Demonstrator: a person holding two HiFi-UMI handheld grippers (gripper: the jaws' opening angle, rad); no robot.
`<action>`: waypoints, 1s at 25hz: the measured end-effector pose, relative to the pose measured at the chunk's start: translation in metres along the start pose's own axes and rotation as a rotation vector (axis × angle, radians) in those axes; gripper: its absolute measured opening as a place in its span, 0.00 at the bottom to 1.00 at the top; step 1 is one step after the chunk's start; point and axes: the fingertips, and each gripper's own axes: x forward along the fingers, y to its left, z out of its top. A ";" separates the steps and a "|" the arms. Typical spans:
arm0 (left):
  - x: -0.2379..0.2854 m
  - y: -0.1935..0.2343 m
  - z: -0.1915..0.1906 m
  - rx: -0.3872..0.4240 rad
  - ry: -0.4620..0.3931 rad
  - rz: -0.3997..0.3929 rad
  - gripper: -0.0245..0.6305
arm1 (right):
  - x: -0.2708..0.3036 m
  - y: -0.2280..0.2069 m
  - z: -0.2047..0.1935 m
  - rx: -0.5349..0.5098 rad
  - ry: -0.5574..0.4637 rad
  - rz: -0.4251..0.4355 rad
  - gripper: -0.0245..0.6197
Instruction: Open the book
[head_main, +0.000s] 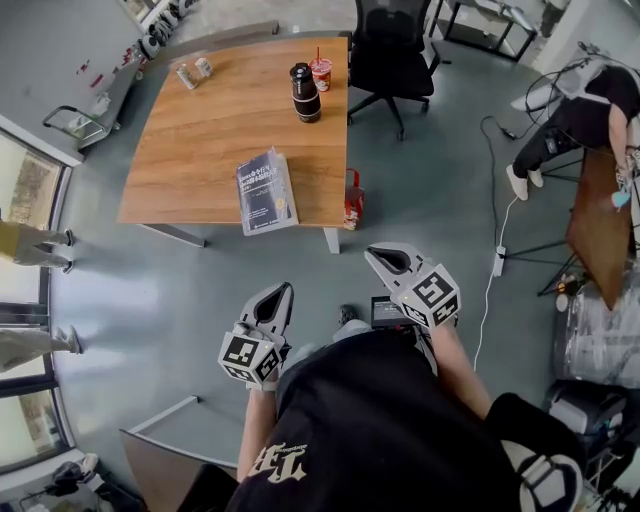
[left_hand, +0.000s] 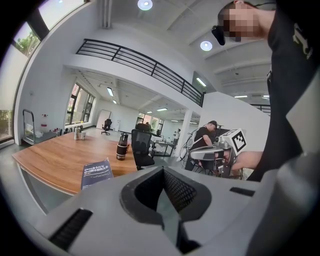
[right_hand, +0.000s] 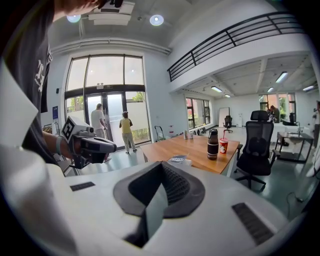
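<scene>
Approach step, left claw (head_main: 283, 293) & right claw (head_main: 386, 259) both pinched together, empty, well apart from closed book (head_main: 266, 192) on worktop (head_main: 200, 140); next prob.: reach in, lift cover.

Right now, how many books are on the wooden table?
1. The book lies closed at the table's near edge, toward its right corner. The head view shows the whole tabletop, so none seems hidden.

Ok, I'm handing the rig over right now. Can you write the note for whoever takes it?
Left gripper: shut, empty, held short of the table.
Right gripper: shut, empty, also short of the table.
Book: closed, lying flat by the table's near edge, untouched.
Done: nothing on the book yet.
Left: reach the book and open its cover.
</scene>
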 end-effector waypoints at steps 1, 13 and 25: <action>-0.001 -0.001 -0.001 -0.002 0.001 0.002 0.05 | 0.000 0.001 -0.001 -0.001 0.001 0.002 0.02; -0.010 -0.001 -0.007 -0.024 -0.007 0.027 0.05 | 0.001 0.008 -0.005 -0.006 0.024 0.025 0.02; -0.027 0.001 -0.017 -0.064 -0.010 0.086 0.05 | 0.018 0.024 -0.012 -0.051 0.082 0.102 0.02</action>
